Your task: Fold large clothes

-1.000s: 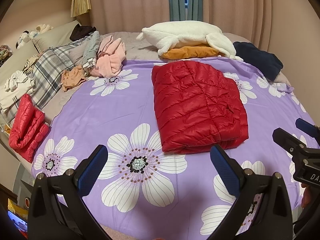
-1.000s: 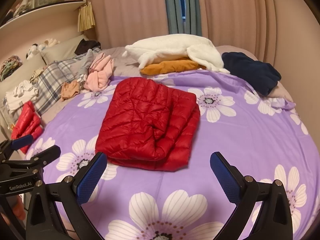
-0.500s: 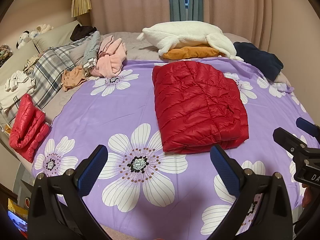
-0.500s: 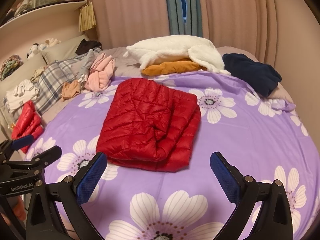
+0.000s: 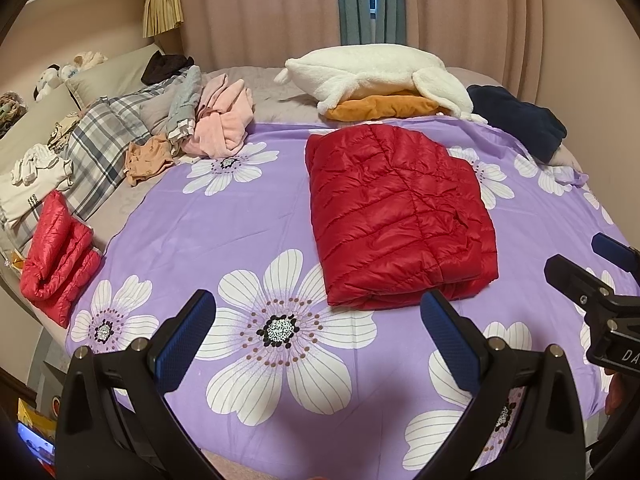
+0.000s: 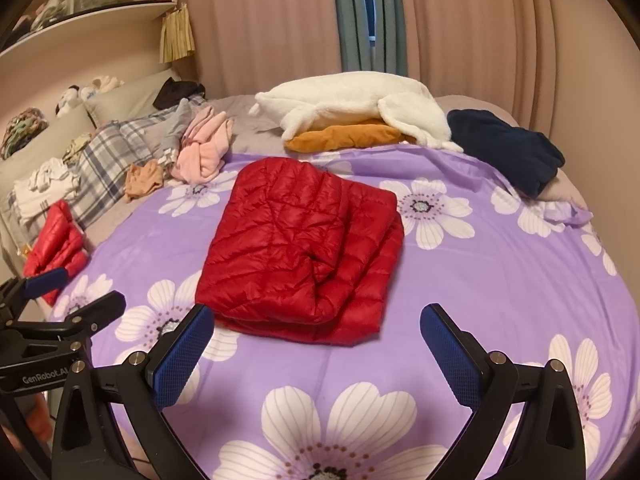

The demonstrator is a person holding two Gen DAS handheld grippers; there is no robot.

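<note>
A folded red puffer jacket (image 5: 400, 216) is lying on the purple floral bedsheet (image 5: 224, 232) near the middle of the bed. The left tool (image 5: 316, 340) is hovering released, jaws spread wide, with the jacket just ahead and slightly to its right, not touching. The right tool (image 6: 316, 344) is likewise hanging released, the jacket's near edge (image 6: 296, 320) sitting just ahead between its blue pads (image 6: 180, 356), apart from them.
</note>
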